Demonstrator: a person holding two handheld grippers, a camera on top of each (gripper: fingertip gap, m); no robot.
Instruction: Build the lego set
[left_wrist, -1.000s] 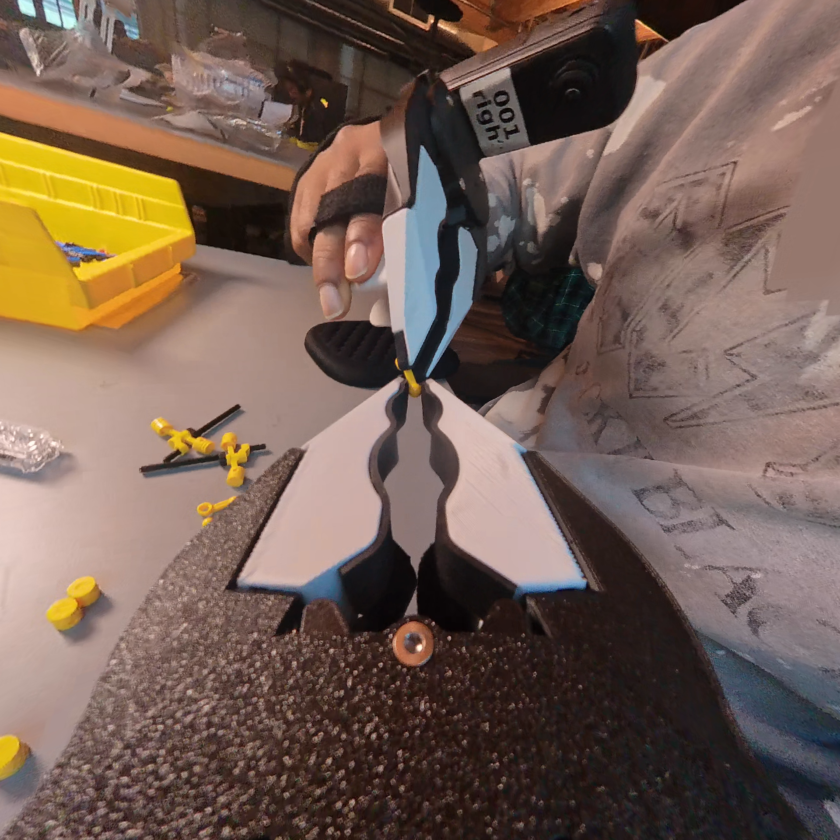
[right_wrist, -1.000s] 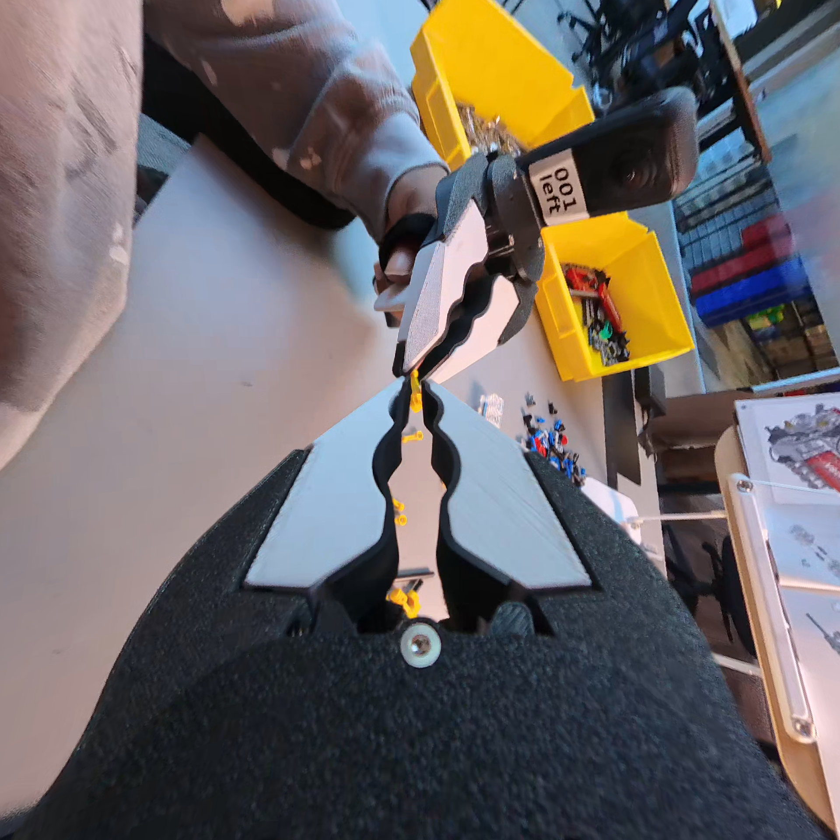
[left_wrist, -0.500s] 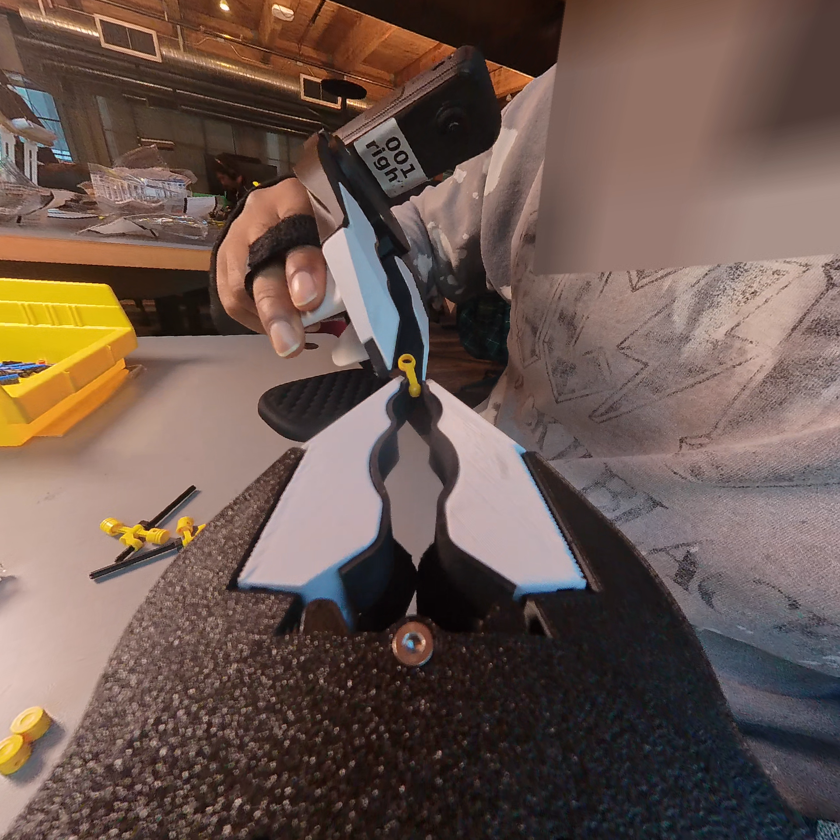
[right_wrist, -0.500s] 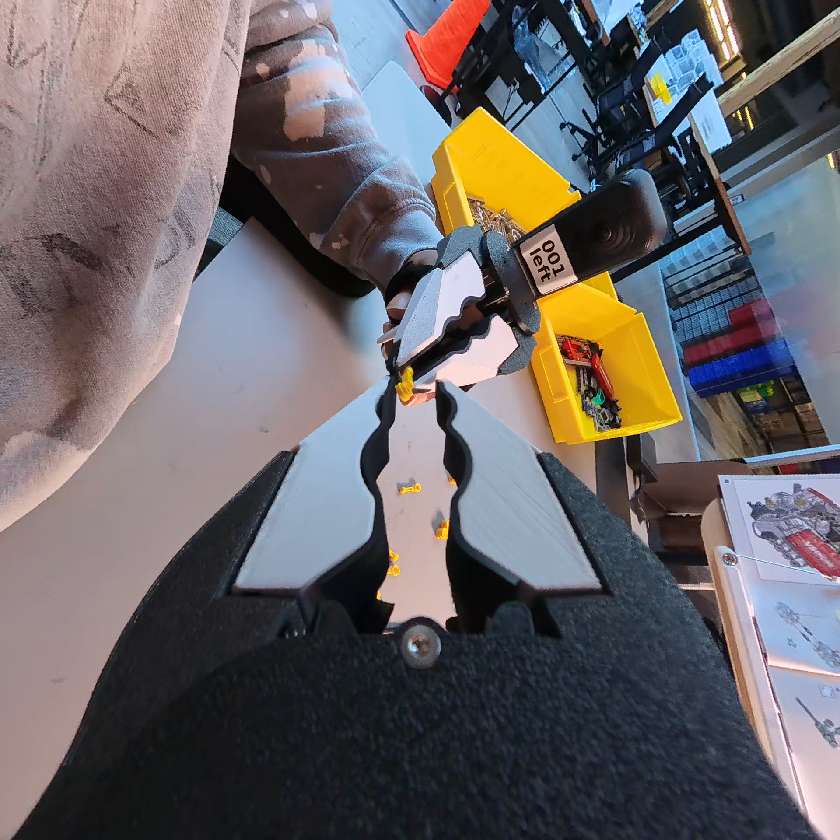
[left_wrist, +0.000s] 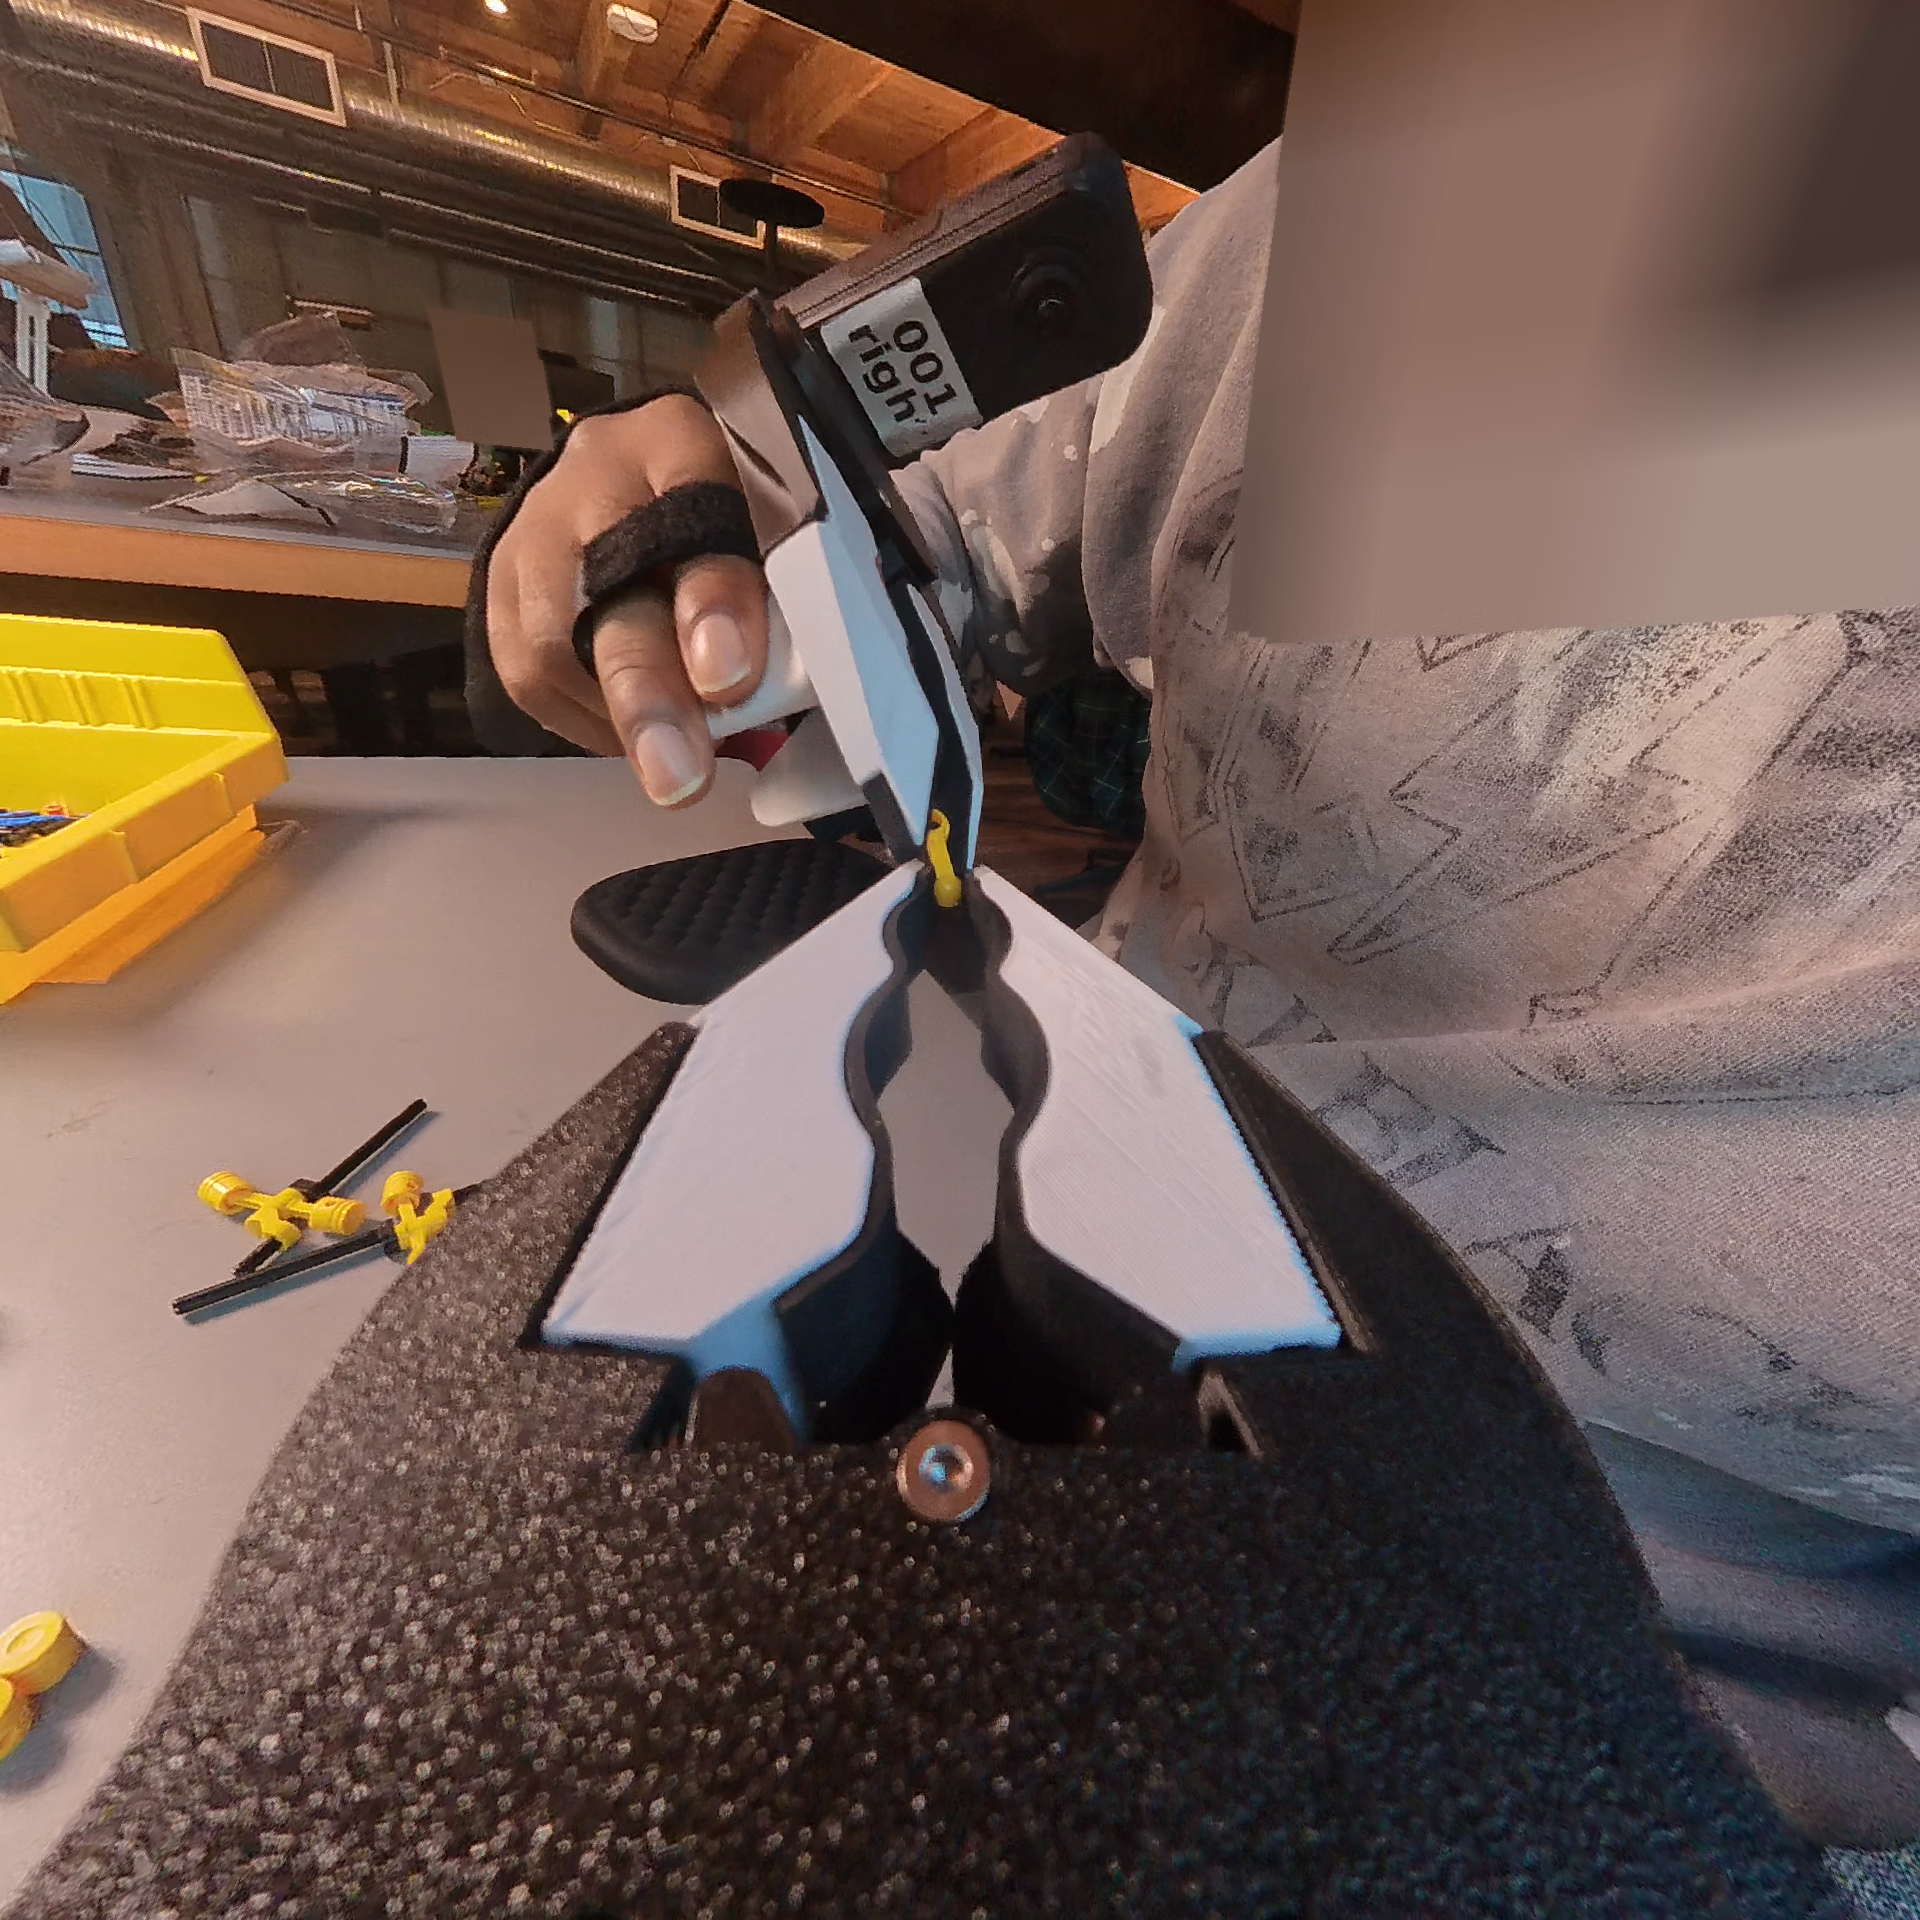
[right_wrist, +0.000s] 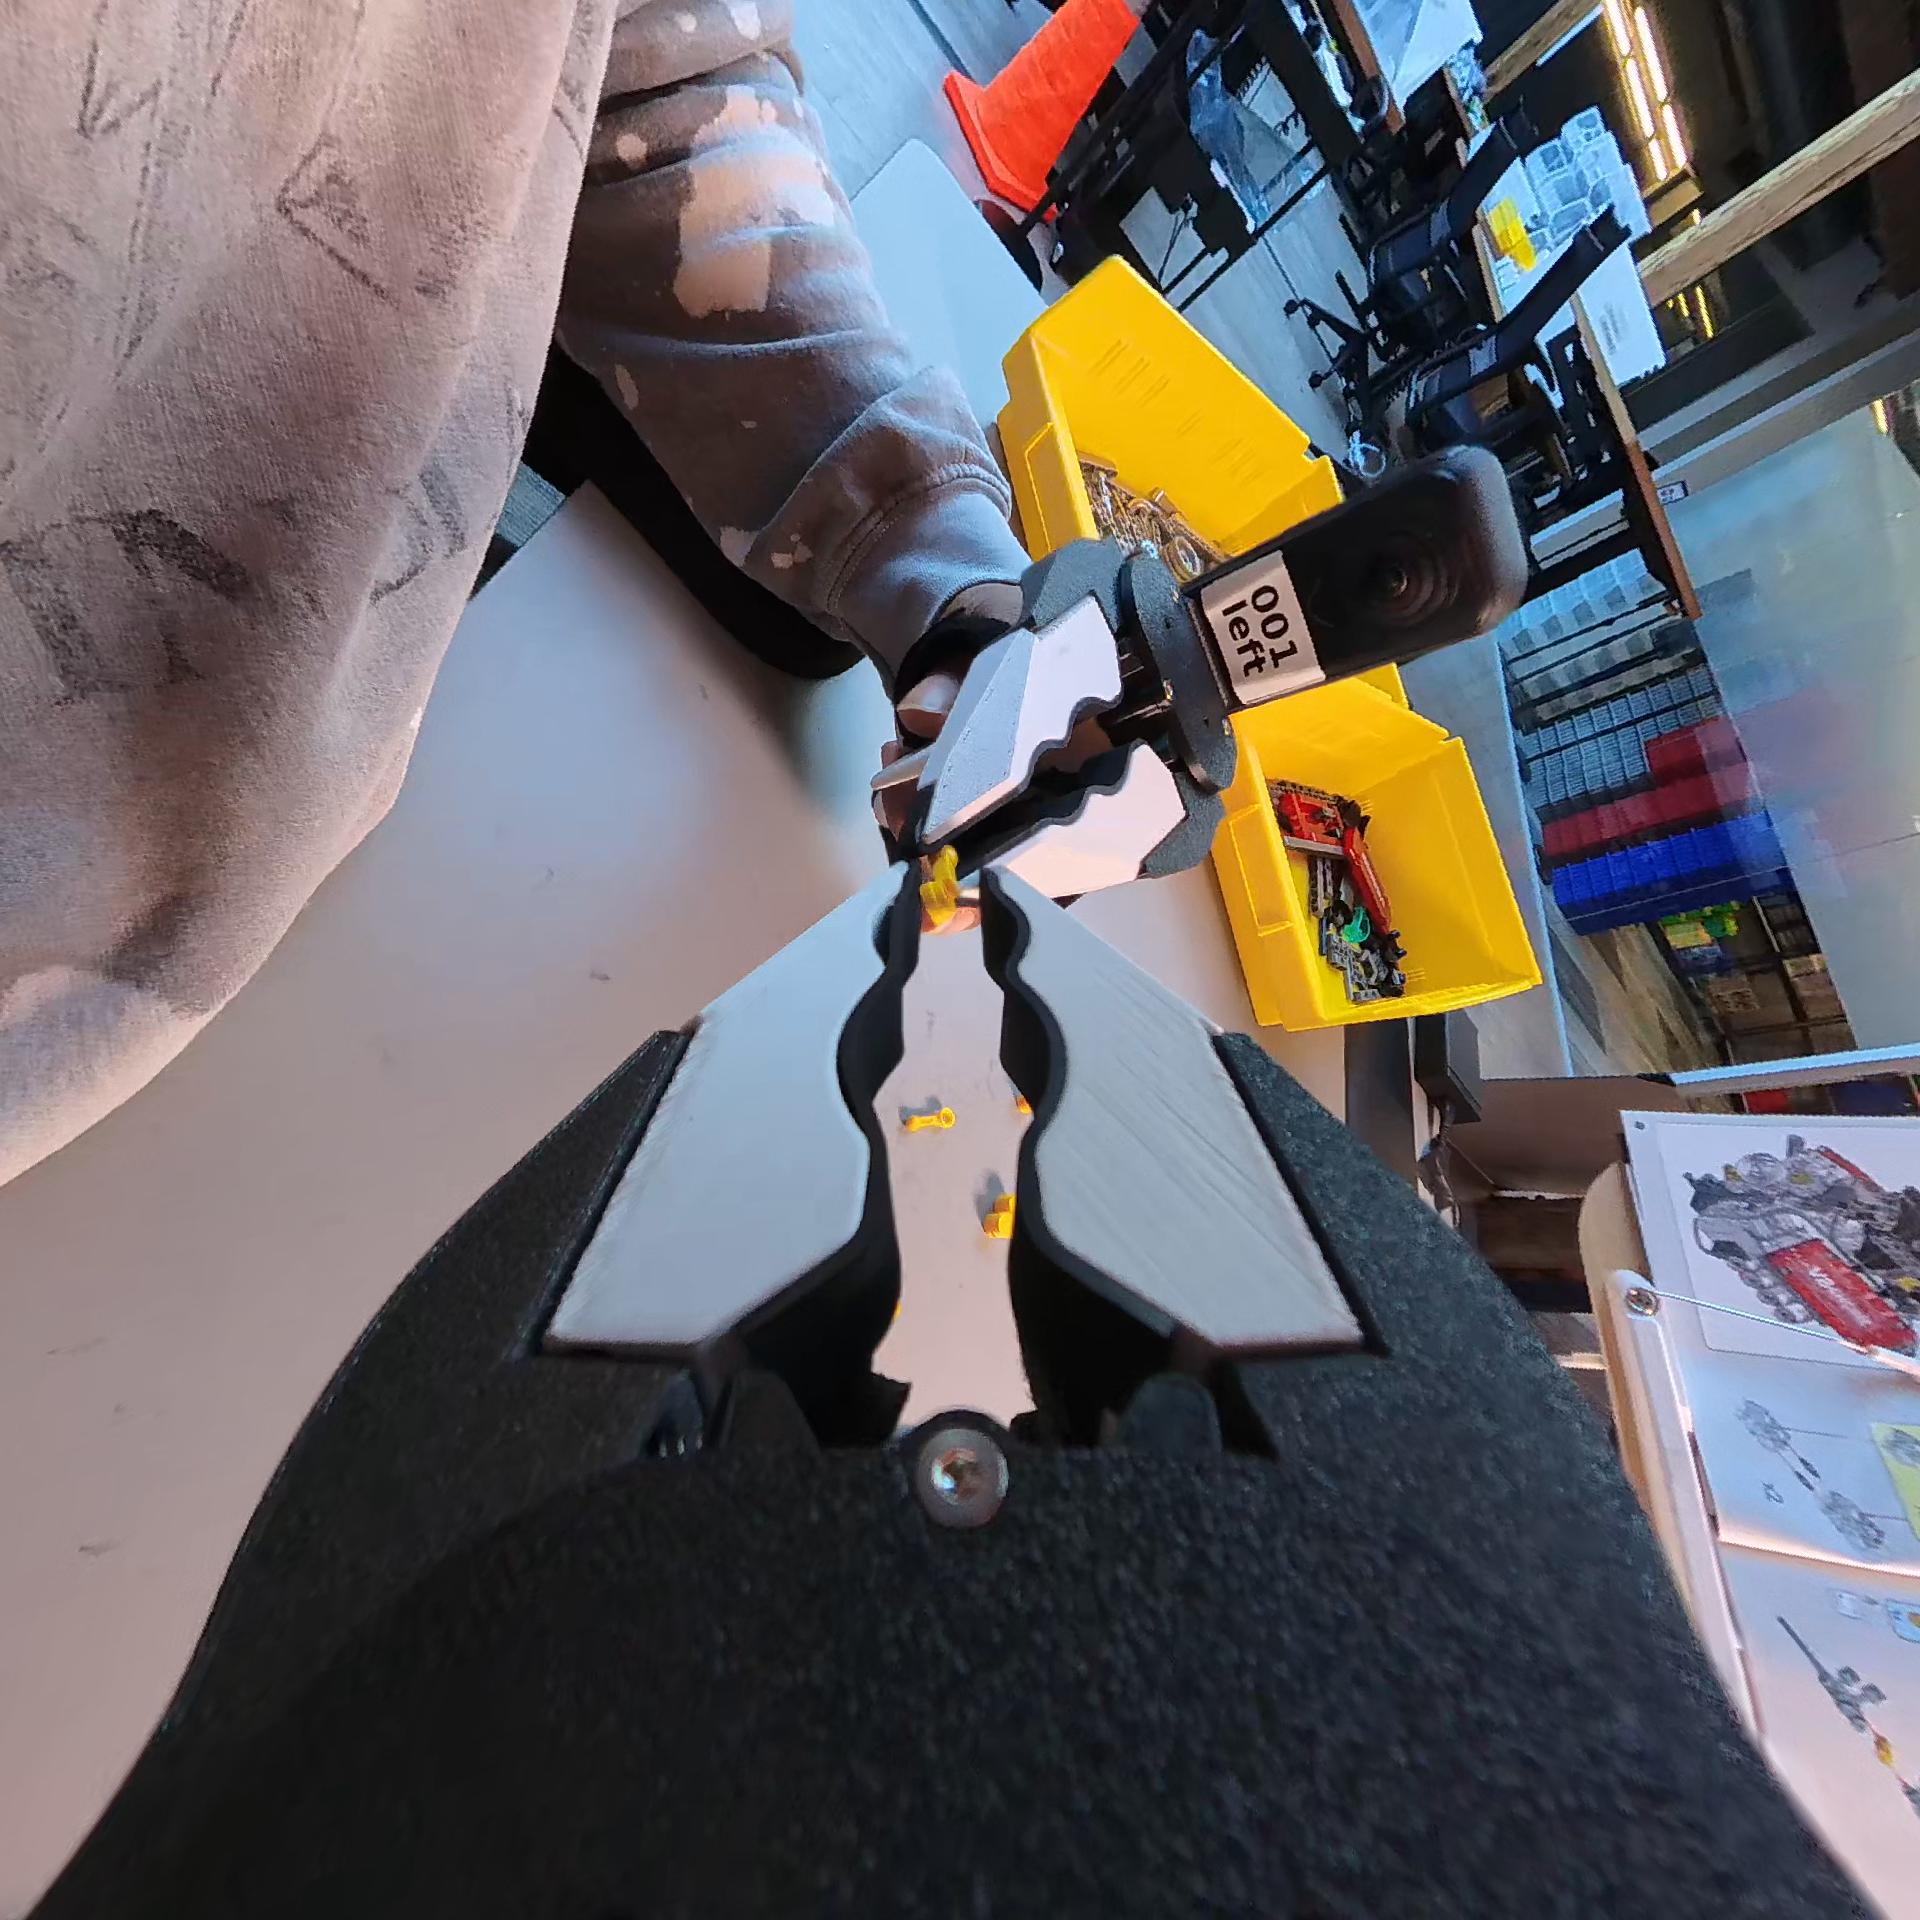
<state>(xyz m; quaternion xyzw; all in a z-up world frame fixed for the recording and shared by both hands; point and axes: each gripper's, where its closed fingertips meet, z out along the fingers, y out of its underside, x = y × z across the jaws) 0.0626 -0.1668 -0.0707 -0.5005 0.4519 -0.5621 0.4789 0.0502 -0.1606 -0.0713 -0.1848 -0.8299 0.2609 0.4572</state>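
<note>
My left gripper (left_wrist: 943, 885) is shut on a small yellow pin-like piece (left_wrist: 940, 847), pinching its lower end above the grey table (left_wrist: 312, 935). My right gripper (left_wrist: 938, 821) comes down from above, and the piece's upper end stands between its fingers. In the right wrist view my right gripper (right_wrist: 948, 883) has its fingers apart. The yellow piece (right_wrist: 940, 878) sits beside the left finger (right_wrist: 894, 914), with a gap to the other pad. The left gripper (right_wrist: 928, 847) shows there, clamped on the piece.
Two black axles with yellow parts (left_wrist: 312, 1216) and yellow round pieces (left_wrist: 36, 1652) lie on the table at left. A yellow bin (left_wrist: 125, 790) stands farther left. Yellow bins with parts (right_wrist: 1382, 904), loose yellow bits (right_wrist: 925, 1119) and instruction sheets (right_wrist: 1787, 1247) show in the right wrist view. The tips of both grippers are at nearly the same place.
A second ago both grippers pinched the yellow piece. The right gripper then let go and opened, and has since narrowed a little around it. The left kept its hold; both rose.
</note>
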